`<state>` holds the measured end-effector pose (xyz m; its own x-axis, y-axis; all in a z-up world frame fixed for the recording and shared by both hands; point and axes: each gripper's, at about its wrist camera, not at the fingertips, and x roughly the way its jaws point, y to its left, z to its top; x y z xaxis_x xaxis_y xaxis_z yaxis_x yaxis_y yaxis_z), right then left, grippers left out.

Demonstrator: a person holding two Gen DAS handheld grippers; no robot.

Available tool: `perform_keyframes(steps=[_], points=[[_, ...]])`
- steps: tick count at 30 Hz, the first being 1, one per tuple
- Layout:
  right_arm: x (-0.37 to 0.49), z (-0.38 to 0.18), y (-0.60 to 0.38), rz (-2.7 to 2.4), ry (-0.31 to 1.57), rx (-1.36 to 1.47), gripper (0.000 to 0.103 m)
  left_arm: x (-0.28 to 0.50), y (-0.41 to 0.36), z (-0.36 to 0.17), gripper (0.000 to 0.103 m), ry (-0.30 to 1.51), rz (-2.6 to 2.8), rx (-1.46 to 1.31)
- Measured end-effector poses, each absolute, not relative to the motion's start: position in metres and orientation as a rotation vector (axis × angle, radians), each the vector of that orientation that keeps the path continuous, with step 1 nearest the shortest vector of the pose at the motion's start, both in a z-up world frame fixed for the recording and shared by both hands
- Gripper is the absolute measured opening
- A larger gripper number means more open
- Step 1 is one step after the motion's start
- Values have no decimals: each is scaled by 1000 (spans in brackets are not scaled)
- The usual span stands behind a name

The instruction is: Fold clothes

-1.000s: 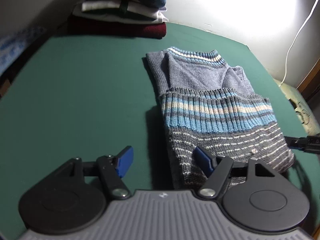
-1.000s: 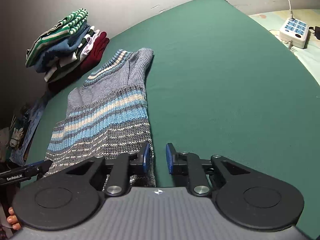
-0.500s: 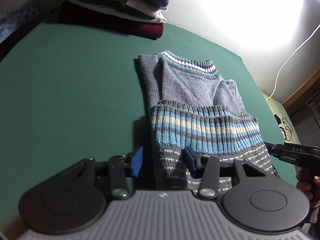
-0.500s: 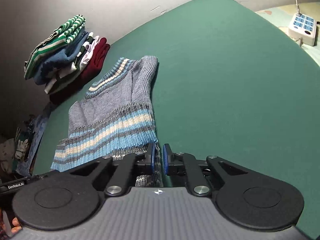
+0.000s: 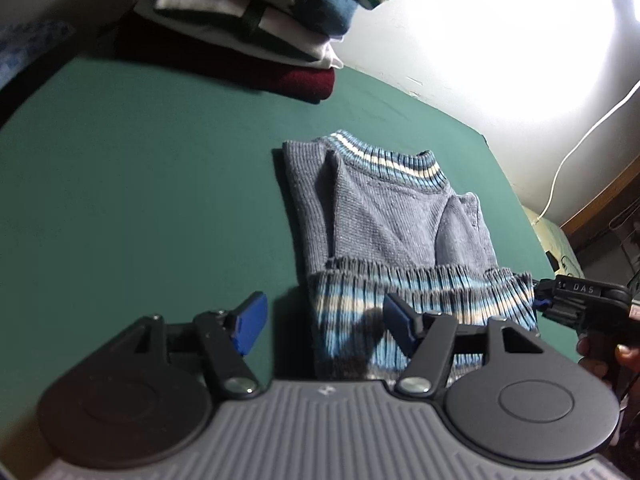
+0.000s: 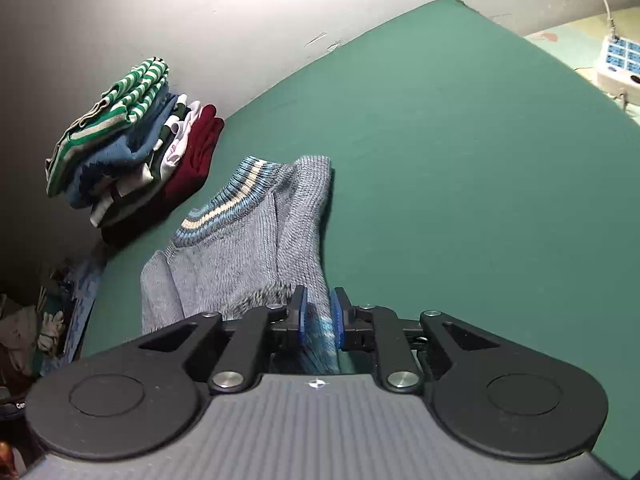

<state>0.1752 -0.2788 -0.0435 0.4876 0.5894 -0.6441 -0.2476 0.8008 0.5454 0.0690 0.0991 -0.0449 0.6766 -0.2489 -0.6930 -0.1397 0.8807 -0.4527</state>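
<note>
1. Green felt-like tabletop [image 5: 140, 184] against a pale wall, brightly lit at upper right; stack of folded garments [image 5: 260, 28] at the far edge.
2. Grey-blue knitted sweater [image 5: 384, 216] flat near the table's middle, striped collar [image 5: 384, 160] farthest away, ribbed striped hem [image 5: 420, 296] doubled back over the body.
3. Left gripper [image 5: 324, 320]: jaws spread and opening, straddling the hem's left corner; right-hand pad over the knit, left-hand pad above bare felt, neither seen pressing.
4. Right gripper [image 6: 318, 318]: jaws narrow, opening slightly, striped hem fabric between the blue pads; whether the pads press on it cannot be told.
5. Handling, judged: soft, limp, fairly thick knit; light, not fragile, unlikely to slip from ribbed pads; prone to stretch and sag between two grips.
6. Hold points, judged: both corners of the folded hem edge, pinched through all layers, carried level toward the collar.
</note>
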Motion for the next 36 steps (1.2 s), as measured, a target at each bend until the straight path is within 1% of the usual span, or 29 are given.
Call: perform_keyframes(steps=[1,3,4,5,6,7,8,10,14,17,18,20,21,26,27,28,30,32,34,36], points=[[178,-45,-277,526,940,416,21,73,101,-47,69,835,-67,-518],[180,-47,-275,531,935,419,22,79,101,-49,69,831,-59,-522],[181,-47,-275,537,932,418,22,81,100,-49,65,827,-53,-516],[181,-47,-274,542,933,414,19,83,99,-49,62,822,-46,-511],[182,-47,-274,542,936,404,14,84,98,-49,49,818,-41,-512],[182,-47,-274,538,933,396,8,85,98,-50,39,815,-37,-516],[182,-48,-275,534,927,392,6,86,100,-52,35,815,-35,-527],[181,-49,-278,521,915,405,5,84,103,-54,33,808,-29,-546],[179,-50,-280,493,892,421,5,80,106,-54,33,807,-16,-536],[180,-48,-275,509,883,409,16,86,106,-50,40,802,-23,-526],[181,-47,-273,508,876,405,20,88,106,-49,47,799,-26,-519],[187,-45,-270,509,868,412,27,93,105,-46,48,792,-31,-507],[191,-44,-269,512,866,419,28,96,105,-45,48,789,-34,-501],[203,-47,-254,523,864,385,27,120,97,-50,42,801,-35,-483],[204,-47,-253,522,860,376,21,123,97,-51,31,802,-26,-478],[205,-47,-253,520,856,366,18,124,97,-51,24,805,-13,-470],[206,-48,-253,516,847,355,13,124,100,-52,23,799,8,-465],[207,-50,-256,515,839,365,10,122,105,-54,24,795,14,-476],[208,-49,-254,516,835,351,10,120,109,-55,25,792,12,-490],[209,-46,-251,522,831,312,15,120,109,-54,26,794,11,-481]])
